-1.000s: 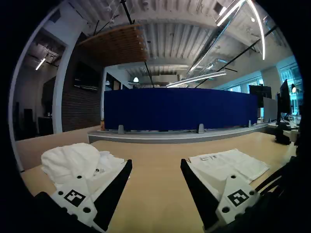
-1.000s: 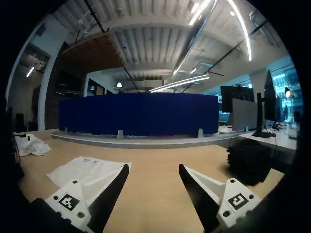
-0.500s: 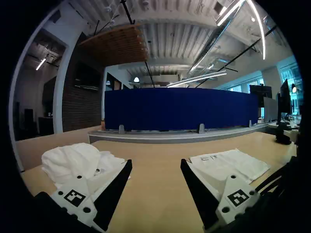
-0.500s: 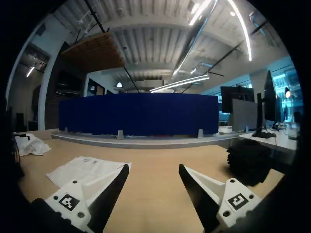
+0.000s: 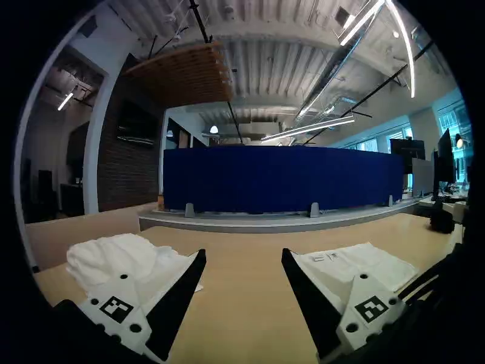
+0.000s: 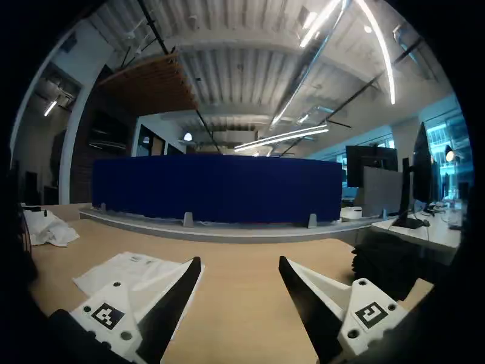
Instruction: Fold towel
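Note:
In the left gripper view a flat white towel (image 5: 357,264) lies on the wooden table at the right, partly behind my right finger. A crumpled white towel heap (image 5: 118,258) sits at the left behind the left finger. My left gripper (image 5: 242,264) is open above bare table, holding nothing. The right gripper view has the flat white towel (image 6: 130,273) at the lower left and the crumpled heap (image 6: 48,227) at the far left edge. My right gripper (image 6: 239,270) is open over bare wood, nothing between its fingers.
A blue partition (image 5: 279,179) on a grey base runs across the back of the table (image 5: 242,242). A pile of dark cloth (image 6: 388,261) lies at the right. Monitors (image 6: 394,176) stand on a desk to the right.
Both views have tilted slightly upward: the towels and the partition sit a little lower in the frames than a second ago. Both grippers stay open.

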The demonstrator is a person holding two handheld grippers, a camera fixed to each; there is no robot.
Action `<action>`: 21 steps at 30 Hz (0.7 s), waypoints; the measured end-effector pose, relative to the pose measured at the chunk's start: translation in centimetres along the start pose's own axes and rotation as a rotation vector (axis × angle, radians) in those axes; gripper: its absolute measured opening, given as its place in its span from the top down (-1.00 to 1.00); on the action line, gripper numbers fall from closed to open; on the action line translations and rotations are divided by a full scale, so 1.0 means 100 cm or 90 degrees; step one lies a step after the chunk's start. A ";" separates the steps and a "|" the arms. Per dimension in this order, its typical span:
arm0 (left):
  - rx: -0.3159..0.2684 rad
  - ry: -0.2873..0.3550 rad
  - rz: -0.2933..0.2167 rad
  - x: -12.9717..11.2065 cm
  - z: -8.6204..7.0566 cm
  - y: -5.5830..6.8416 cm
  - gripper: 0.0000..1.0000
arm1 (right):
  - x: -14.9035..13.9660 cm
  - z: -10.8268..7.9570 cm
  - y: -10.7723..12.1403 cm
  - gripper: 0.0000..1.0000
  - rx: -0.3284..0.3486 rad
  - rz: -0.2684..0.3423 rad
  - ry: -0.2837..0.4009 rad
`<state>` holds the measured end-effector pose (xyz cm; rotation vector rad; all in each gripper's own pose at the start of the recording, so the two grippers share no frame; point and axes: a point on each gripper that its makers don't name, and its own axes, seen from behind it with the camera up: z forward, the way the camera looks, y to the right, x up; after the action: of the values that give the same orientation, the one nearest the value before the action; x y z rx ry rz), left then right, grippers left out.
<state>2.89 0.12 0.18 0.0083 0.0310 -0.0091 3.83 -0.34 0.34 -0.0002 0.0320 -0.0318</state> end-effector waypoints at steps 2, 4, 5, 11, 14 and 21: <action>-0.003 0.001 -0.002 0.008 0.001 0.000 -0.84 | 0.008 0.000 0.001 -0.99 -0.002 -0.001 -0.001; -0.004 0.002 -0.002 0.017 0.001 0.001 -0.85 | 0.018 -0.001 0.002 -0.99 -0.005 -0.004 -0.003; -0.005 0.002 -0.002 0.022 0.001 0.001 -0.85 | 0.023 -0.001 0.002 -0.99 -0.006 -0.006 -0.004; -0.014 -0.007 -0.002 0.055 0.000 0.006 -0.84 | 0.059 -0.003 0.003 -0.99 -0.008 -0.008 -0.011; -0.020 -0.008 -0.004 0.075 -0.001 0.009 -0.84 | 0.079 -0.004 0.003 -0.99 -0.009 -0.007 -0.012; -0.020 -0.010 -0.012 0.117 0.001 0.010 -0.85 | 0.118 -0.005 0.005 -0.99 -0.018 -0.005 -0.009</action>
<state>14.64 1.06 -0.11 -0.0239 0.0162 -0.0275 15.64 -0.20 -0.54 -0.0283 0.0186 -0.0388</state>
